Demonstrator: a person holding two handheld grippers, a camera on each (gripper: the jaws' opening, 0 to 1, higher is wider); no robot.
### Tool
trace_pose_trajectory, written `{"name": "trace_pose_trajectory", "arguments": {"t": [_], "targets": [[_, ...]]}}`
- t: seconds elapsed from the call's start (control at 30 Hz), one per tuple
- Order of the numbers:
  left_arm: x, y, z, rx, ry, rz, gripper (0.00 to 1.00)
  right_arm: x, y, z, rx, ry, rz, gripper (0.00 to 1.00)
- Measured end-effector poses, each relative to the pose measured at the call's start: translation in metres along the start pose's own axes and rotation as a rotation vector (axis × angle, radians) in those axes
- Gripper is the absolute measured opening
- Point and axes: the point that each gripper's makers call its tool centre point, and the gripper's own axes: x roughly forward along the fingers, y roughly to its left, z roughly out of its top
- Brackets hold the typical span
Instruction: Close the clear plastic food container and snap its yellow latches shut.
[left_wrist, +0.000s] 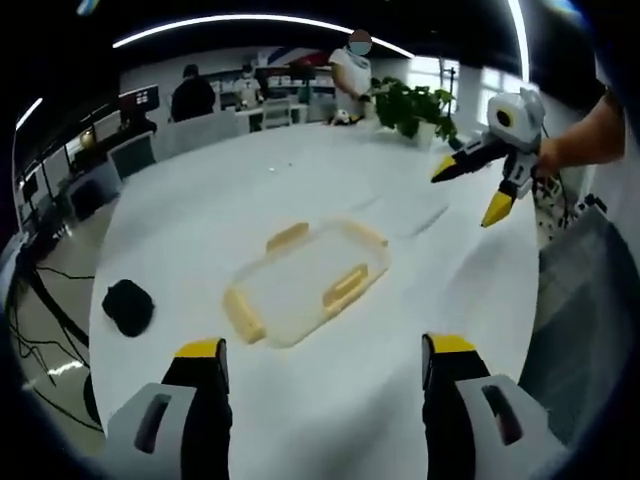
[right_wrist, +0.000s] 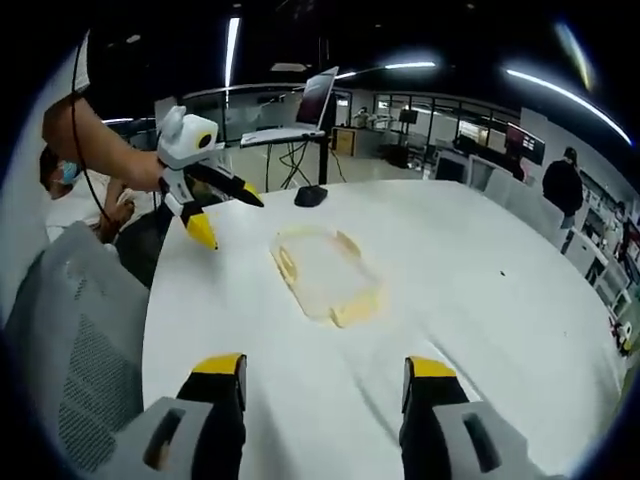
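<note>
Hovering both grippers, left gripper (left_wrist: 325, 362) and right gripper (right_wrist: 322, 375), fingers spread wide and empty, over the container (left_wrist: 305, 283); lid seemingly seated, I'm lining up squarely on each latch (left_wrist: 344, 286).

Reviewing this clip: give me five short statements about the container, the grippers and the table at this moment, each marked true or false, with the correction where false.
1. The clear plastic container lies flat on the white table. True.
2. The left gripper is clamped on a yellow latch. False: its jaws stand open, short of the container, holding nothing.
3. The right gripper is open and held above the table, apart from the container. True.
4. A black object rests on top of the container. False: it sits on the table, off to one side.
5. A potted plant stands at the table's far edge in the left gripper view. True.
</note>
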Motion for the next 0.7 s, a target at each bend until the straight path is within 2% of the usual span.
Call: {"name": "trace_pose_trajectory", "arguments": {"t": [0.47, 0.7], "targets": [[0.006, 0.008, 0.0, 0.051, 0.024, -0.028, 0.76, 0.013, -0.004, 0.007, -0.017, 0.012, 0.021, 0.59], [0.007, 0.016, 0.004, 0.08, 0.03, -0.033, 0.75, 0.02, -0.006, 0.011, -0.055, 0.025, 0.037, 0.58]]}}
